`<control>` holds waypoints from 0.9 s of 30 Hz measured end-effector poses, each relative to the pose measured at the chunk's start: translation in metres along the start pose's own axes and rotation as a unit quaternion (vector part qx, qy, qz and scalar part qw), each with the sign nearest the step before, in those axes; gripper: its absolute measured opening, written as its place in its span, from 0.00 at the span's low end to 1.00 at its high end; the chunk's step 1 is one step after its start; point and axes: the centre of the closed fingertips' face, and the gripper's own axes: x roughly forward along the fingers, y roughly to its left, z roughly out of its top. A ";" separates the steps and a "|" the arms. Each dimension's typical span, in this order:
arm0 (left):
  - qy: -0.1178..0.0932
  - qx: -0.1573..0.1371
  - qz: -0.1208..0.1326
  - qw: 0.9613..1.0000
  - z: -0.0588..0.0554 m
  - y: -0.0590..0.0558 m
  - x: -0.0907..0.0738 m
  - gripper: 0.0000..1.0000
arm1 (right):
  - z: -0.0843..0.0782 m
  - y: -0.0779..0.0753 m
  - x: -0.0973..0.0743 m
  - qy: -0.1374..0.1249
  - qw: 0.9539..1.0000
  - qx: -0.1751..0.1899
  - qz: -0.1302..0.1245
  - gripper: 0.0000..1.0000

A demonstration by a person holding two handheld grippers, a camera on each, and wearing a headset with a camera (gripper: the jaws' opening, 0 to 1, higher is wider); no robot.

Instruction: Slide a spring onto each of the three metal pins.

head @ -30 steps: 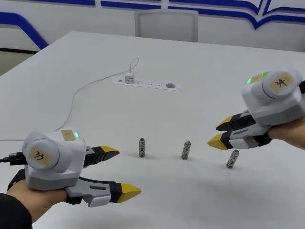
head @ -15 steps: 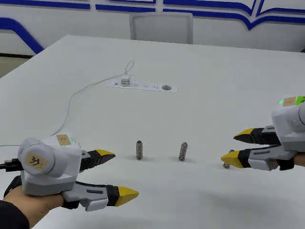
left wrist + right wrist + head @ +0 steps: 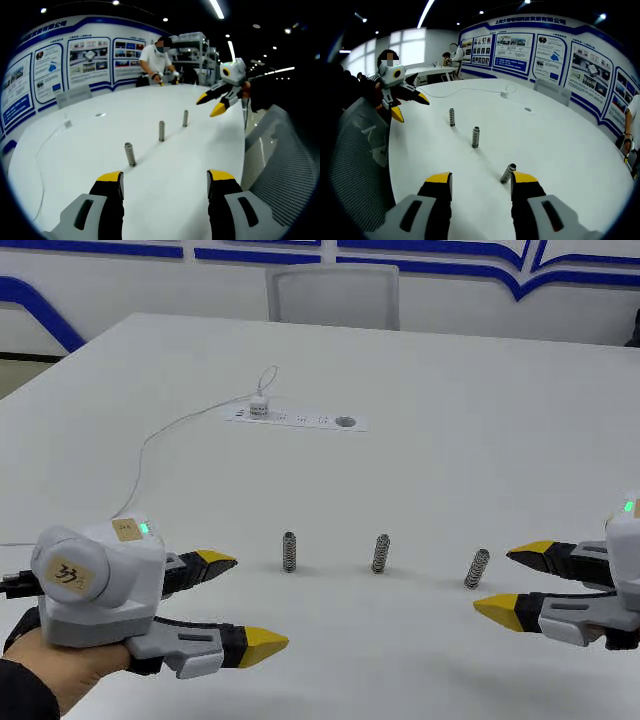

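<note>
While your left gripper (image 3: 255, 601) and right gripper (image 3: 498, 578) gape empty, a right-jaw brush could topple the leaning spring (image 3: 477, 569).

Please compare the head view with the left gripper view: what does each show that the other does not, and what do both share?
Head view adds the hand holding the left gripper, with its white labelled housing. Left gripper view adds a person in a white shirt, shelving and a mesh chair back. Both share three standing springs on the white table and the right gripper, jaws open.
</note>
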 end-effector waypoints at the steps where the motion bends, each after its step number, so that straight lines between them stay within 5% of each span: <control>1: 0.000 -0.001 0.000 1.000 0.000 0.000 0.000 0.69 | -0.002 0.000 -0.001 -0.003 1.000 0.005 -0.002 0.49; 27: 0.002 -0.004 0.004 1.000 0.001 -0.001 0.000 0.69 | -0.013 0.003 -0.006 -0.032 0.998 0.048 -0.029 0.50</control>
